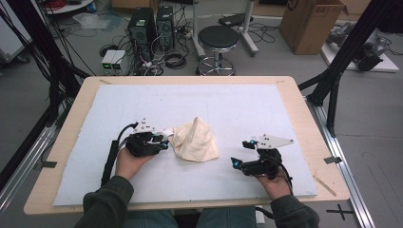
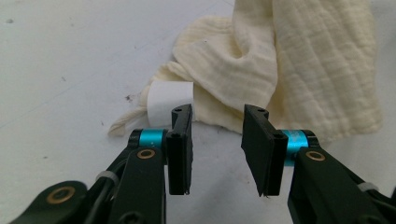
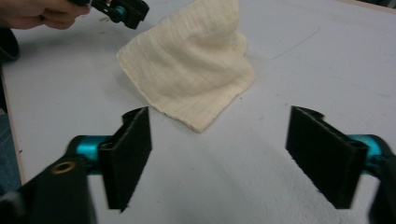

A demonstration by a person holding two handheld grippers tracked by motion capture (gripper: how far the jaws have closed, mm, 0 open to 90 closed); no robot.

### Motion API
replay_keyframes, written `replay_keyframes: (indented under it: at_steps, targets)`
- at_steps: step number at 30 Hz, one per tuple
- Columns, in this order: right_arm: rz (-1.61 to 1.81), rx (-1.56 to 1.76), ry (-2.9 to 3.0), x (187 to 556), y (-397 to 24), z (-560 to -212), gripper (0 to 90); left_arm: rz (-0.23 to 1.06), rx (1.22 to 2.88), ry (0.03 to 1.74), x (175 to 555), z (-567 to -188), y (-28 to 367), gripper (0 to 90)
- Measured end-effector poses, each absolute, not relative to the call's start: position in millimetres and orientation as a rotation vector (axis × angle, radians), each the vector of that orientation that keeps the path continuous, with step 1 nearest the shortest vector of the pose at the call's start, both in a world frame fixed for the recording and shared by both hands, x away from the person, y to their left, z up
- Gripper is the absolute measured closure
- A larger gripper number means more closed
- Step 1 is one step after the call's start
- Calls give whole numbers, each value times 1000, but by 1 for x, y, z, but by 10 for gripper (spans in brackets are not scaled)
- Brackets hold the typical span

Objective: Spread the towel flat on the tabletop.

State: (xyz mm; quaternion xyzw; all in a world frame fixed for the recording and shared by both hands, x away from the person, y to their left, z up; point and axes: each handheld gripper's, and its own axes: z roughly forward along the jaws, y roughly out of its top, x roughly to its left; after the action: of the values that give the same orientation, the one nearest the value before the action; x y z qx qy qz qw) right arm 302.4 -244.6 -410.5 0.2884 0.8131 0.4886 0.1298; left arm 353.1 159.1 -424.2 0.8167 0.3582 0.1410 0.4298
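The left gripper, held in the person's left hand, lies low on the bench with its two black jaws apart and nothing between them. In the left gripper view the jaw tips stop just short of the near edge of a crumpled cream-yellow gauze cloth, beside a small white label sewn to the cloth's corner. The cloth sits bunched into a soft peak near the middle of the pale blue-grey foam mat that covers the light wooden bench. From the left gripper, the cloth lies straight ahead and almost touching.

The right gripper, in the person's right hand, also has its jaws spread wide and empty. In the right gripper view the cloth lies ahead and well apart, one pointed corner aimed toward the jaws. The left gripper is clearly the nearer one, so a grasp of the labelled corner looks likeliest from that side.
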Motion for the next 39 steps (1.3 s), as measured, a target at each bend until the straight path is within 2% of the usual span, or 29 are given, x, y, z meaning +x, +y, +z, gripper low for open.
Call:
replay_keyframes:
  at_steps: [3,6,8,12,18,29,39]
  targets:
    - [1410,827,2403,309,-238,-410,391,355,2033,928,363,-426,156,612]
    - [1392,806,2438,318,-230,-412,456,373,1937,1000,372,-427,158,578]
    - [1383,801,2452,324,-225,-413,503,382,1961,1006,378,-429,155,589]
    - [1354,779,2491,337,-214,-418,556,381,1992,1010,387,-435,149,613]
    - [1302,742,2572,350,-195,-428,588,411,2013,1062,393,-442,146,592]
    - [1169,713,2650,358,-183,-440,634,528,2081,1033,390,-442,138,708]
    - [1221,699,2705,361,-182,-443,824,523,2092,1027,389,-440,140,859]
